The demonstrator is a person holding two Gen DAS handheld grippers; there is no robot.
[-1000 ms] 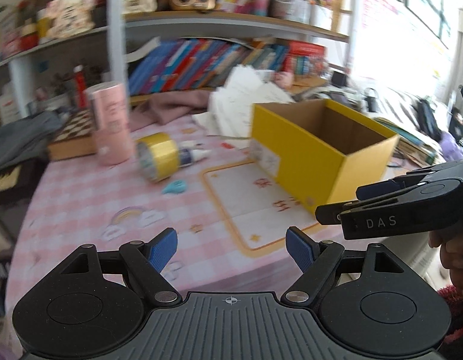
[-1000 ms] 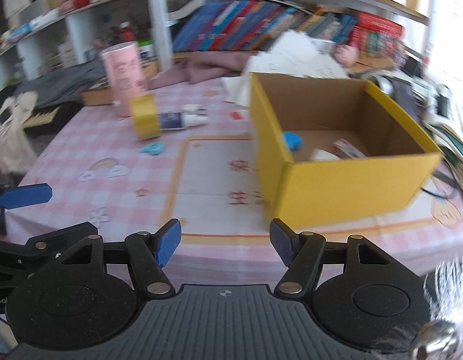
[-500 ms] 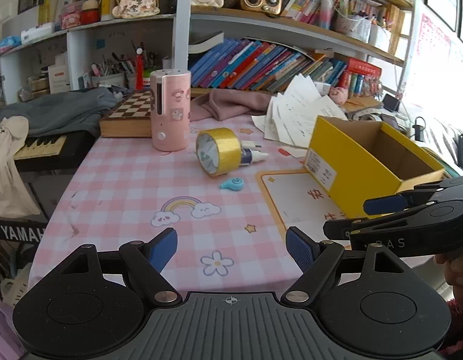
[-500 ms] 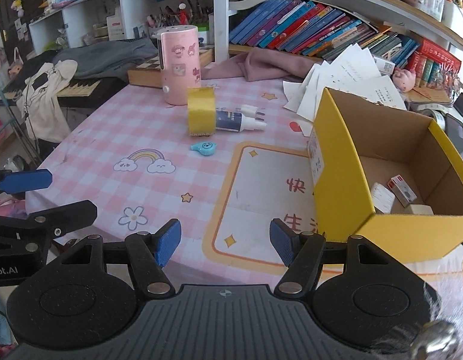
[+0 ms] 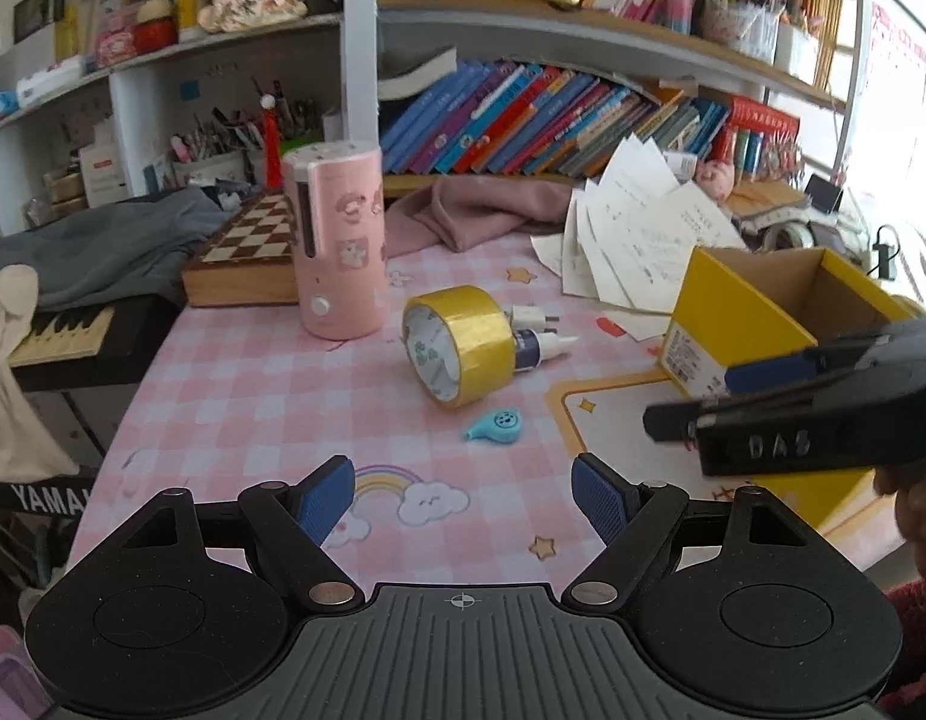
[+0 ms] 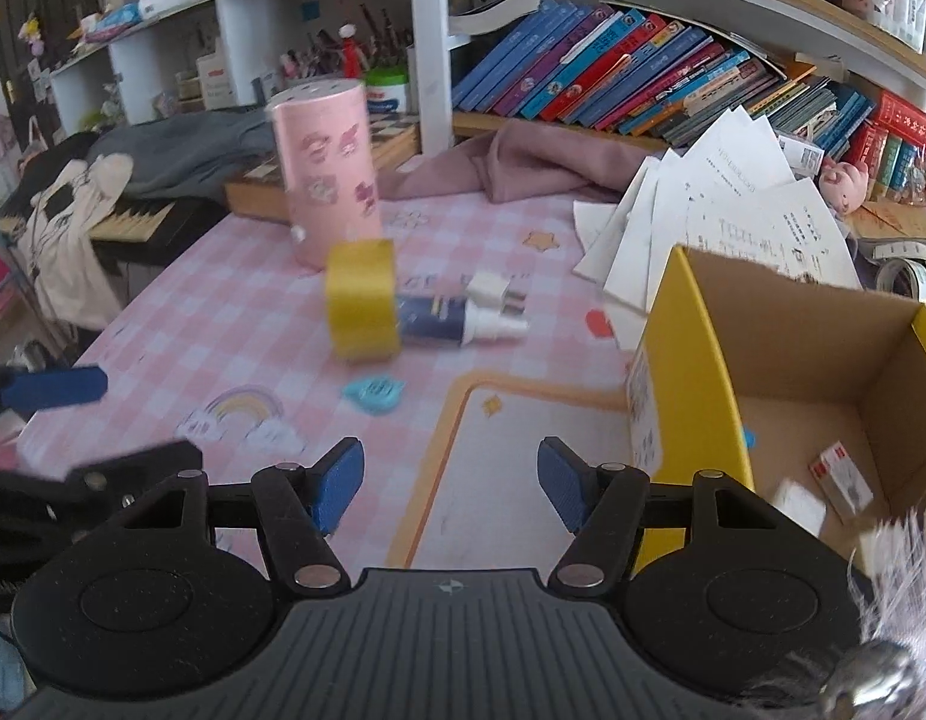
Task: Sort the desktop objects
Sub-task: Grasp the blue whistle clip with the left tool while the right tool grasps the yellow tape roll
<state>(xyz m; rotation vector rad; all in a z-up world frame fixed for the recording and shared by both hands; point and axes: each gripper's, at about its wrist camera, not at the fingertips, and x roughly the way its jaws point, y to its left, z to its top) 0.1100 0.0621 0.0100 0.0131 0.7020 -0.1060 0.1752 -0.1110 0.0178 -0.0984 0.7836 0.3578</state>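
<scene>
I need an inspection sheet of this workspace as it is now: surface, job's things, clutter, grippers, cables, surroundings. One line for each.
Surface: pink checked tablecloth with a white mat on it.
Job's things: yellow tape roll on its edge, touching a glue bottle; white plug behind the bottle; blue tape dispenser lying apart; yellow box open, with small packets inside.
Clutter: pink canister upright; chessboard box; pink cloth; loose papers.
Grippers: left gripper open, empty; right gripper open, empty.
Cables: nothing seen on the table.
Surroundings: bookshelves; piano keyboard at left.
</scene>
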